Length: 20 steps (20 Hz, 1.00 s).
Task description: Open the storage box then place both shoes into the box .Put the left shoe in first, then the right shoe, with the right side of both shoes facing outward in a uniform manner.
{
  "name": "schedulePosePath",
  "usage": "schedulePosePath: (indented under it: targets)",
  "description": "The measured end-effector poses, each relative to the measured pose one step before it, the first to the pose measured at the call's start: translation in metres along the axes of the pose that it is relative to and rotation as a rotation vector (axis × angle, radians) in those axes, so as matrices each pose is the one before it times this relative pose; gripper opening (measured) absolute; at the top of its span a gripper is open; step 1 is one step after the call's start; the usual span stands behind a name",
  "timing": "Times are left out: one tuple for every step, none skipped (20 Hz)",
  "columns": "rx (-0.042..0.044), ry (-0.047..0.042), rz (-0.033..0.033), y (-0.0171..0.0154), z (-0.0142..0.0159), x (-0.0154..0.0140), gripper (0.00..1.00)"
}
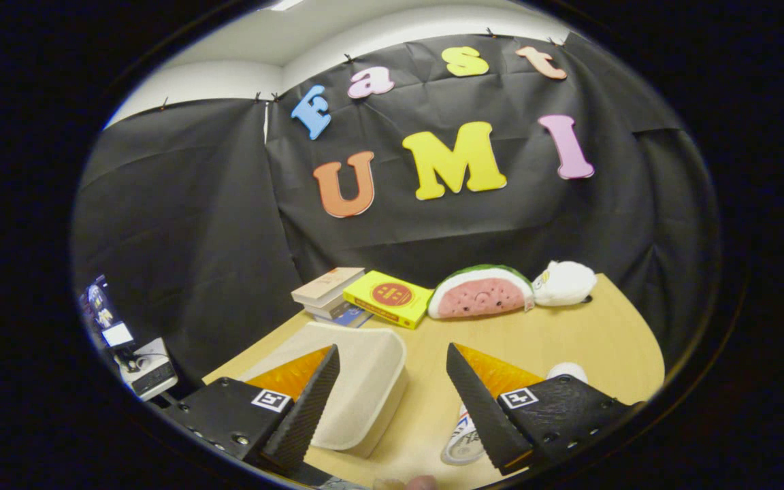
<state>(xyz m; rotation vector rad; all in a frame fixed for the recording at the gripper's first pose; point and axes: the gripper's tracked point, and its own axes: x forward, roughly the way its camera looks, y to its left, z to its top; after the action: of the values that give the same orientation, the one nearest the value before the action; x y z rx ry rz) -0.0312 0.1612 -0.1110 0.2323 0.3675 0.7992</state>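
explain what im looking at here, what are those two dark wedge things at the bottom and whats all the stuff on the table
The two wedges are the fingers of a handheld gripper; a person carries it, and the camera rides on it, looking forward along them. The fingers are apart and hold nothing. On the wooden table, a cream storage box lies by the left finger, and a shoe peeks from under the right one. Beyond sit stacked books, a yellow book, a watermelon plush and a white plush.

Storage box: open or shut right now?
Looks shut. The storage box shows an unbroken cream top, no gap or interior. The hand-held gripper is open, fingers above it, one either side of its right edge.
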Motion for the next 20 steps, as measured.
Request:
schedulePosePath:
  targets:
    - [0.02012,0.02997,0.01689,0.00407,-0.01355,0.00514,0.95]
    - [0.02453,0.03496,0.01762,0.00299,-0.01328,0.00709,0.95]
    - [0.03012,0.03208,0.0132,0.00198,-0.01221,0.00692,0.95]
    - [0.03558,0.03147,0.01252,0.00047,-0.01098,0.00789,0.95]
    - [0.03085,0.02533,0.01055,0.00091,-0.00959,0.00622,0.95]
    - [0.02587,0.01737,0.00838,-0.00073,-0.00553,0.00563,0.95]
    - [0.03097,0.01528,0.00816,-0.00033,-0.00445,0.00671,0.95]
    - [0.03214,0.01324,0.00764,-0.00068,-0.00481,0.00465,0.95]
    - [0.03031,0.01582,0.00962,-0.00001,-0.0035,0.00489,0.95]
    - [0.03187,0.01666,0.01491,0.00139,-0.0039,0.00399,0.95]
    - [0.03013,0.02348,0.01434,0.00124,-0.00446,0.00305,0.95]
    - [0.03502,0.02155,0.0209,0.00101,-0.00382,0.00521,0.95]
    - [0.04206,0.01832,0.01891,0.0009,-0.0004,0.00578,0.95]
    - [0.03031,0.01482,0.01596,0.0005,0.00009,0.00259,0.96]
    - [0.03184,0.01504,0.016,0.00158,-0.00124,0.00307,0.95]
    - [0.02495,0.01204,0.0125,0.00083,-0.00017,0.0013,0.95]
    - [0.02565,0.00964,0.01506,0.00138,-0.00112,0.00132,0.95]
    - [0.02426,0.01288,0.01072,0.00029,-0.00098,0.00217,0.95]
    - [0.0238,0.01721,0.00894,-0.00033,-0.00055,0.00195,0.95]
    - [0.02182,0.01821,0.01201,0.00103,-0.00149,-0.00027,0.95]
